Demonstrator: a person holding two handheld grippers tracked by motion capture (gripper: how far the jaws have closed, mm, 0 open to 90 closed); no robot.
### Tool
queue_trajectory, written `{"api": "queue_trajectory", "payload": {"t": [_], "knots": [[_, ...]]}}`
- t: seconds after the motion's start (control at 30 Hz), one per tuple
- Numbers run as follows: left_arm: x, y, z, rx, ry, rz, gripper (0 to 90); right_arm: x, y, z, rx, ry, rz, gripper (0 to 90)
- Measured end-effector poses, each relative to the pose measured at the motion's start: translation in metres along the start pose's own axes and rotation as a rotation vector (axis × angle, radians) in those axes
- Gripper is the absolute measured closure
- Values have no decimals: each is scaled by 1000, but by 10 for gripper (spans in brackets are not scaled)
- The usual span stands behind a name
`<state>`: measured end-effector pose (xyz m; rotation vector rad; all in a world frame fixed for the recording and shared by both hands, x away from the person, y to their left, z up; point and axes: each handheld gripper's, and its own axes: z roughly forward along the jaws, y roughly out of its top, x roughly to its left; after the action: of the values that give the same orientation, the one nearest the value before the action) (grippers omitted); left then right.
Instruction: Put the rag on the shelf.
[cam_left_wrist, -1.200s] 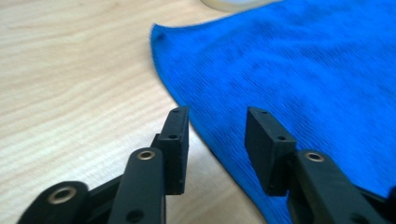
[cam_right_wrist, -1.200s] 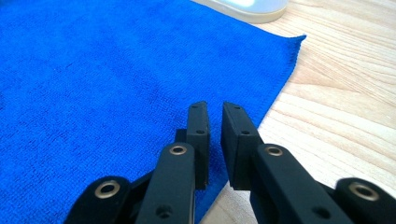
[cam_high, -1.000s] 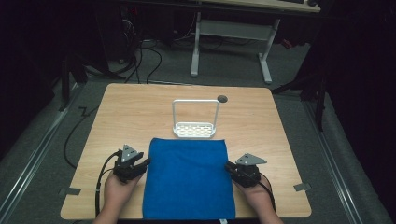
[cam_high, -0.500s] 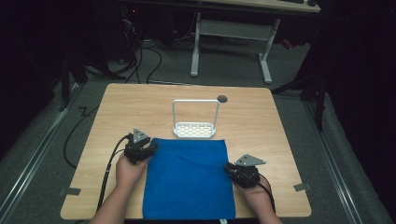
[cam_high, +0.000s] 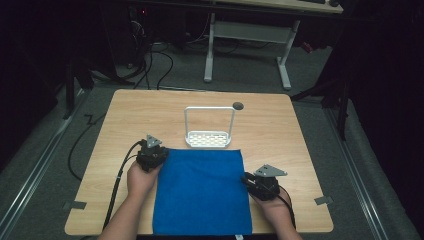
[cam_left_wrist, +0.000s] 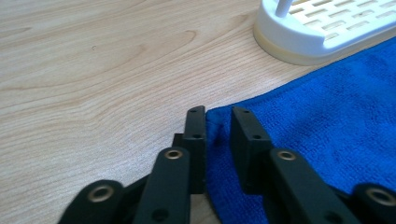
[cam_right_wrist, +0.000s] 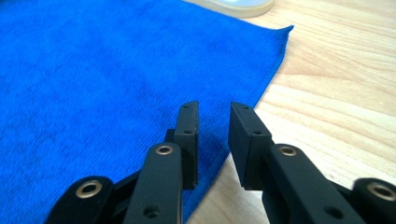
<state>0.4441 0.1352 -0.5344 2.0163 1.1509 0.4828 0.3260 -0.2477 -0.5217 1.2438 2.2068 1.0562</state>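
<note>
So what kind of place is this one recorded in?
Probably a lab or workshop recording station, not a home: a bare wooden table on grey carpet, loose cables across the floor behind it, a height-adjustable desk frame beyond, and dark surroundings.

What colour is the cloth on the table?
The cloth is bright blue, plain with no pattern; the high view shows it best.

Both forearms are reaching in from below; the left gripper (cam_high: 151, 155), jaws just closing, is holding a narrow gap, while the right gripper (cam_high: 264, 183), jaws just opening, is sitting slightly parted
</note>
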Motion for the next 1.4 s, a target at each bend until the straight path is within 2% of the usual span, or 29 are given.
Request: {"api": "queue_trajectory", "payload": {"t": [0.1,0.2,0.4,0.47,0.53,0.73,0.9,1.07,1.13,1.23,1.3,1.4], "knots": [[1,0,0,-3,-11,-15,834,-3,7,5,3,-27,18,691],[2,0,0,-5,-24,-18,854,-10,15,13,15,-59,48,644],[3,0,0,-5,-50,-24,861,-29,31,42,35,-120,90,576],[3,-1,0,-4,-54,-24,860,-36,36,52,37,-111,125,573],[4,-1,0,-4,-58,-29,859,-39,40,58,40,-113,133,573],[4,-1,0,-2,-63,-33,857,-43,53,71,42,-106,128,586],[4,-1,0,-1,-65,-34,856,-42,54,76,53,-99,109,633],[5,-1,0,-2,-72,-37,859,-39,54,76,59,-91,87,797],[3,-1,0,-5,-58,-17,871,-38,54,76,62,-85,78,878],[1,-1,-1,-11,-67,7,879,-36,54,76,61,-84,56,891],[2,-1,-4,-25,-75,6,879,-34,55,73,48,-84,38,892],[3,1,-10,-56,-77,-10,879,-29,56,63,-6,-79,19,892]]}}
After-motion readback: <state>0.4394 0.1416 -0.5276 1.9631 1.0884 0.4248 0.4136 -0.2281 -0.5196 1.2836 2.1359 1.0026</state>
